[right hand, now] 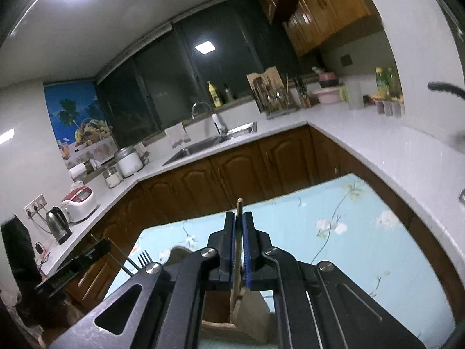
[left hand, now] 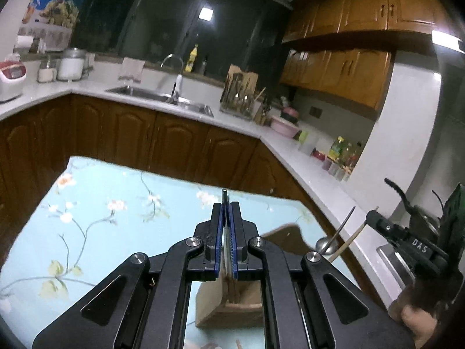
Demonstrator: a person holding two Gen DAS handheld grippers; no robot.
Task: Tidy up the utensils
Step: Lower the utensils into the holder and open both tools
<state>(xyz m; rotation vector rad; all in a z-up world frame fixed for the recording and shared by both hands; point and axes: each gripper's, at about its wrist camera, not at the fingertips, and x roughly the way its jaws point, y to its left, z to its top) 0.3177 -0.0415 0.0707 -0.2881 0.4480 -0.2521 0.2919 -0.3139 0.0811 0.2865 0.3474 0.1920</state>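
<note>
My left gripper (left hand: 226, 208) is shut on a thin metal utensil handle (left hand: 224, 196) that sticks up past the fingertips. Below it a wooden utensil holder (left hand: 229, 305) stands on the floral blue tablecloth (left hand: 101, 203). A metal spoon (left hand: 328, 244) and a wooden chopstick (left hand: 351, 238) stick out at the right, by my right gripper's body (left hand: 407, 241). My right gripper (right hand: 239, 216) is shut on a wooden chopstick (right hand: 239, 206) whose lower end reaches into the wooden holder (right hand: 232, 320). A fork (right hand: 144, 257) shows at the left.
A white L-shaped counter (left hand: 290, 151) runs behind the table, with a sink (left hand: 162, 96), a utensil rack (left hand: 239, 99), a pink bowl (left hand: 284, 128) and bottles (left hand: 340, 151). A kettle (right hand: 58, 224) and rice cooker (right hand: 80, 203) stand on the left counter.
</note>
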